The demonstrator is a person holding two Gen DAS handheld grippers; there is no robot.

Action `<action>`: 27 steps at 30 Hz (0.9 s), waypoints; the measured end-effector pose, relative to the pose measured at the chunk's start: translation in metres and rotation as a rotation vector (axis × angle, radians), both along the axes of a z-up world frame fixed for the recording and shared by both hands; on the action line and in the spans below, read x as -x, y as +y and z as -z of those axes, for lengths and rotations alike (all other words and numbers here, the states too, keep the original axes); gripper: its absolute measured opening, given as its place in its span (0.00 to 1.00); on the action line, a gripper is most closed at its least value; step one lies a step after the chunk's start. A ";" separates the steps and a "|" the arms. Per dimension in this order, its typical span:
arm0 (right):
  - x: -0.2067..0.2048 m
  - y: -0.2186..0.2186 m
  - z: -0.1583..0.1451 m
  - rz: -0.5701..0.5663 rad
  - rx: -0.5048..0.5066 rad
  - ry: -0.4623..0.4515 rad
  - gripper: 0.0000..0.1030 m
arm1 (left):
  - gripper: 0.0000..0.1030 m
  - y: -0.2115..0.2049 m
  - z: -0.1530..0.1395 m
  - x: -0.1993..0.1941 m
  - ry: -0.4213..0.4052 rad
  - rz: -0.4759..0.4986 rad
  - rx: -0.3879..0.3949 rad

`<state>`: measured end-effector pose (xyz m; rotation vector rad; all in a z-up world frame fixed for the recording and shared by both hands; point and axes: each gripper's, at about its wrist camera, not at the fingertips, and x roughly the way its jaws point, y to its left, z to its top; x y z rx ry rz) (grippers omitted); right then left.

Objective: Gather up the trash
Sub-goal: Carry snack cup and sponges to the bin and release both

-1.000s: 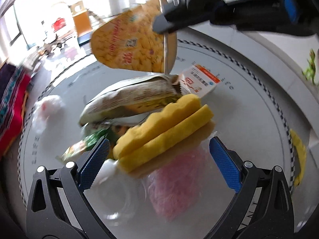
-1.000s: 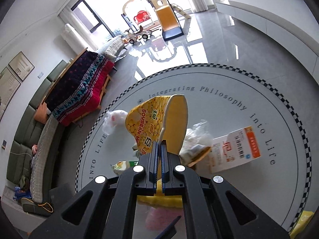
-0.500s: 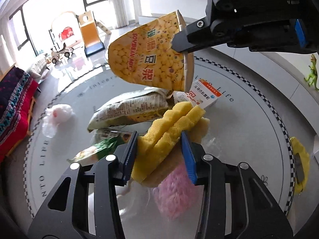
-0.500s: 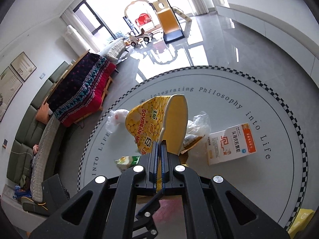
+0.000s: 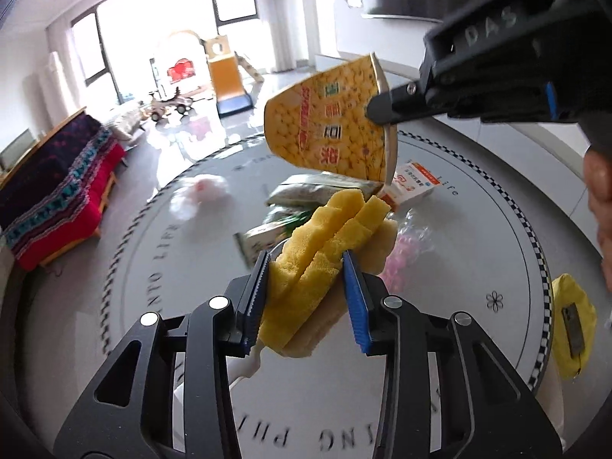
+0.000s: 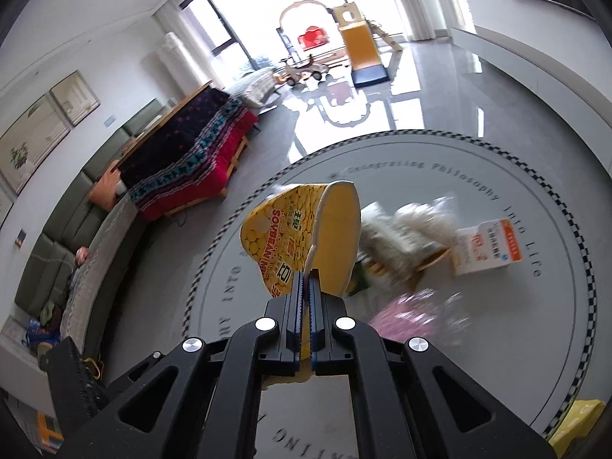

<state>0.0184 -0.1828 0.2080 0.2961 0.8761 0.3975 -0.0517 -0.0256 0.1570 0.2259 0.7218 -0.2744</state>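
A wavy yellow sponge (image 5: 325,241) with a beige layer under it sits between the blue pads of my left gripper (image 5: 306,264). The jaws are closing and the pads press into its sides, holding it above the round white table (image 5: 153,267). My right gripper (image 6: 306,279) is shut on the rim of a squashed yellow paper cup (image 6: 283,229) printed with soybeans, held tilted in the air. In the left wrist view the same cup (image 5: 325,134) hangs above and beyond the sponge, with the right gripper (image 5: 376,111) reaching in from the upper right.
On the table lie a white and orange carton (image 5: 415,185), a snack bag (image 5: 306,193), a green wrapper (image 5: 267,235), pink mesh in clear plastic (image 5: 401,264) and a white plastic bag (image 5: 202,193). A yellow item (image 5: 572,317) rests at the right rim. A blanket-covered sofa (image 5: 57,183) stands left.
My left gripper closed from wide open onto the sponge and lifted it off the table. Both grippers rose, and the cup went up with the right one.
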 end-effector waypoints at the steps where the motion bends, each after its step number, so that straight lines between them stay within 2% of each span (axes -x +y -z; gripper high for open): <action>1: 0.005 0.006 -0.001 -0.010 0.000 -0.002 0.03 | 0.36 0.007 -0.001 0.007 -0.002 -0.012 0.002; 11: 0.065 0.100 0.001 -0.186 0.029 -0.019 0.03 | 0.36 0.084 -0.002 0.078 -0.027 -0.183 0.013; 17: 0.112 0.170 0.013 -0.330 0.036 -0.011 0.03 | 0.36 0.143 0.009 0.137 -0.028 -0.345 0.007; 23: 0.175 0.242 0.039 -0.503 0.072 0.013 0.03 | 0.36 0.204 0.034 0.196 0.004 -0.520 0.012; 27: 0.211 0.284 0.069 -0.602 0.103 0.050 0.03 | 0.37 0.238 0.068 0.241 0.064 -0.632 0.024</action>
